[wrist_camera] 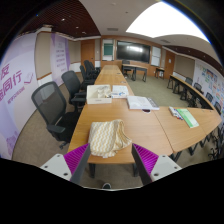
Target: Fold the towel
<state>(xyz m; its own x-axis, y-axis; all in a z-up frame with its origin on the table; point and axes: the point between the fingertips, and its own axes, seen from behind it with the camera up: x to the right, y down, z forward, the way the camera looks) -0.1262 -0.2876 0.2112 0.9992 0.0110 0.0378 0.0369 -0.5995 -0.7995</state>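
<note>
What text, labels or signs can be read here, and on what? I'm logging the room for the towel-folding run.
"同行": large pink characters on the white wall banner, cut off at its edge.
Posters on the far wall: too small to read.
Papers on the long table: print too blurred to read.
Towel lying just ahead of the open jaws of the gripper: no label seen.

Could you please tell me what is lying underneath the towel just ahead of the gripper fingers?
The towel lies bunched on the wooden table, bare around it. Whatever sits beneath its folds is covered. The gripper is open.
</note>
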